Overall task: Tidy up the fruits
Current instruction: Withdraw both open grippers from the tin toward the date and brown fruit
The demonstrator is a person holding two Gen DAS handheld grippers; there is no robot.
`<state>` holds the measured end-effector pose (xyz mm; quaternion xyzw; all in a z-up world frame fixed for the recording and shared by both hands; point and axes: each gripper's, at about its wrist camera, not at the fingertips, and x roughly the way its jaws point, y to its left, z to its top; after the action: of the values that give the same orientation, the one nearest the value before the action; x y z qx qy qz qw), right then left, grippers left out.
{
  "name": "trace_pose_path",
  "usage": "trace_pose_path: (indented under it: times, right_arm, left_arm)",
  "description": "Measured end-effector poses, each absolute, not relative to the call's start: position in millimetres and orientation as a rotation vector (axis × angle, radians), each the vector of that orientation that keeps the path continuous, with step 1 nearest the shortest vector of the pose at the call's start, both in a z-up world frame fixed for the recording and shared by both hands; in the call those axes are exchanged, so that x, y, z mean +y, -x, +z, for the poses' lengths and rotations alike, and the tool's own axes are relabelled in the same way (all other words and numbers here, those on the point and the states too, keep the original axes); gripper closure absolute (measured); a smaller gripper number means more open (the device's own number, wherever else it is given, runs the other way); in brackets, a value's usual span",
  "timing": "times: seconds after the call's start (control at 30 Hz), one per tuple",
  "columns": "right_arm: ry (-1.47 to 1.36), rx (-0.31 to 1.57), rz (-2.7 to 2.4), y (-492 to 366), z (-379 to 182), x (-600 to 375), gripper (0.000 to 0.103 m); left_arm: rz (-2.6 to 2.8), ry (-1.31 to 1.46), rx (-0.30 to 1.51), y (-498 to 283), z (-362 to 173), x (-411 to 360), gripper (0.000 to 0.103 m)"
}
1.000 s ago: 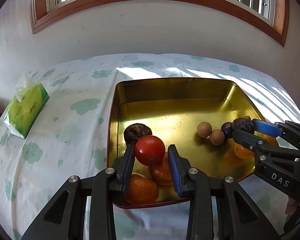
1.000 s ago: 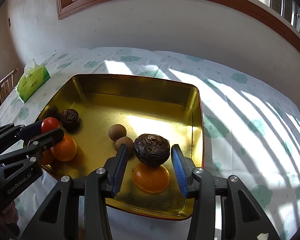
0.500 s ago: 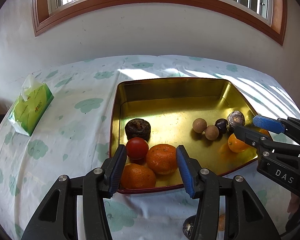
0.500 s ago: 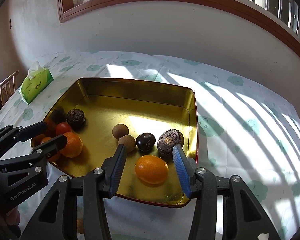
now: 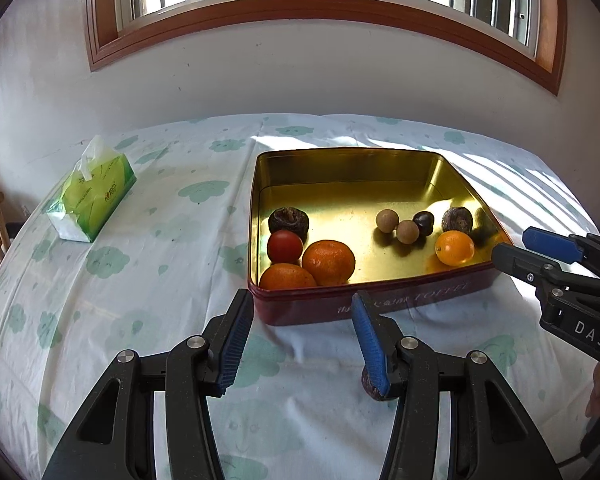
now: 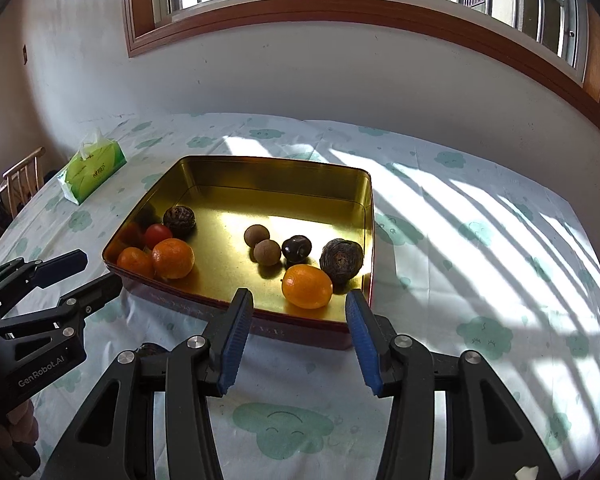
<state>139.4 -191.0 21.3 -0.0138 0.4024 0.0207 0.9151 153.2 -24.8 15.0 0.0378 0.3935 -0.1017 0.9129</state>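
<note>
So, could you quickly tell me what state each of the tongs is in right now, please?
Left tongs: open, holding nothing, in front of the tin.
Right tongs: open, holding nothing, also in front of the tin.

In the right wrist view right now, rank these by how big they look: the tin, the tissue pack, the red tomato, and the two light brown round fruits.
1. tin
2. tissue pack, though it sits farther from the camera, so its true size is unsure
3. red tomato
4. two light brown round fruits, which look alike; I won't rank one over the other

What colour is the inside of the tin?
Shiny gold; the tin shows it best in the right wrist view.
</note>
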Motion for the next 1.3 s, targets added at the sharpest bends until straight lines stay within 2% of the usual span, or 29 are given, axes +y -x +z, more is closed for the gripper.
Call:
trace_pose_path:
  times: [0.53,1.3]
  right_arm:
    - [0.023,0.927,0.055,-85.1,-24.7,-183.7,0.057]
    - [0.033,0.962,0.135,-85.9,-41.6,-145.7,0.059]
  left_arm:
    - [-0.128,-0.032,0.887,-107.0,-27.7,20.8,0.05]
    - [-0.087,-0.004,0.897,-102.2,-43.8,45.2,0.05]
